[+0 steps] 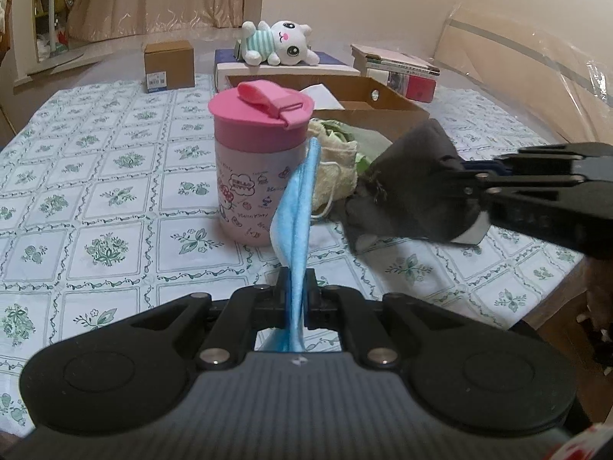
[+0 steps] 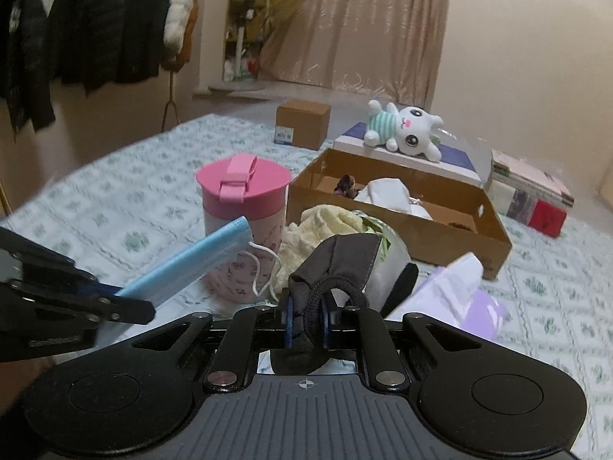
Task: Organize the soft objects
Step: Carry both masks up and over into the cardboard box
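The left gripper had its jaws clenched on a blue mask, which hung above the tabletop beside a pink cup. The right gripper gripped a grey cloth. Both likely belonged in the box behind; carrying them high enough to clear its wall and the cup seemed wise

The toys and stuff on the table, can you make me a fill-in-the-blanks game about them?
1. The left hand-held gripper is shut on a ____ mask.
2. The cup has a ____ lid.
3. The plush bunny lies on a flat ____.
4. The right hand-held gripper is shut on a ____ cloth.

Missing words: blue; pink; box; grey
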Demonstrator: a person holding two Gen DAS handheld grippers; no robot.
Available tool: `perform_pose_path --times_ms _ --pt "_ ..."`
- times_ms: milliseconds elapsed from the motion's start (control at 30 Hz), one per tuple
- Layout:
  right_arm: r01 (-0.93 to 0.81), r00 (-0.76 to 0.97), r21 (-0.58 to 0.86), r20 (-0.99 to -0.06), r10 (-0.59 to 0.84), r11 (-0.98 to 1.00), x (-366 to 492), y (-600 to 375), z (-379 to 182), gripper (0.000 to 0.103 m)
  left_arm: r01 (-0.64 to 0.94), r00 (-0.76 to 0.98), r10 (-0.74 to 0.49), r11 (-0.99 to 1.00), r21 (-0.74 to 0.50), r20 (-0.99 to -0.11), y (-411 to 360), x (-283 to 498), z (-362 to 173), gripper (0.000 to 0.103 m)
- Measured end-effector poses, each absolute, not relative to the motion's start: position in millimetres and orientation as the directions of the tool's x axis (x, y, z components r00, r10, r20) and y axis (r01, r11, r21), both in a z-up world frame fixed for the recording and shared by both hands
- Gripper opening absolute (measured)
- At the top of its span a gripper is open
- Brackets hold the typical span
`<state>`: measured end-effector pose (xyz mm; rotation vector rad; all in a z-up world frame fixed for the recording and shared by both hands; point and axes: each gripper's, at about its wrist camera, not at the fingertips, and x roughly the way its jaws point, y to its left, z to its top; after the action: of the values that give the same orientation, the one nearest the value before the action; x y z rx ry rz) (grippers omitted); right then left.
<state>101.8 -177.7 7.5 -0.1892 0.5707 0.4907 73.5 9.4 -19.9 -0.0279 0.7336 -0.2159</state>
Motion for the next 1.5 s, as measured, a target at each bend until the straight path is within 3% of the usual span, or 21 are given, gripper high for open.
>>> perform_pose_path --times_ms 533,1033,1500 --pt "-0.477 0.737 0.165 -0.460 0.496 0.863 56.7 -238.1 63.9 0.013 0.249 0.741 -0.248 0.965 -0.087 -0.624 -14.5 54.0 6.2 0.004" --pt "-0.453 0.788 0.132 -0.402 0.465 0.882 48.7 -264.5 101.8 0.013 0.333 0.736 -0.316 0.939 -0.087 -0.598 -30.0 70.4 42.3 0.004" --pt "-0.464 0.803 0.092 -0.376 0.462 0.881 92.8 -289.4 132.3 0.013 0.477 0.697 -0.397 0.878 -0.027 -0.597 -45.4 154.6 96.3 0.004"
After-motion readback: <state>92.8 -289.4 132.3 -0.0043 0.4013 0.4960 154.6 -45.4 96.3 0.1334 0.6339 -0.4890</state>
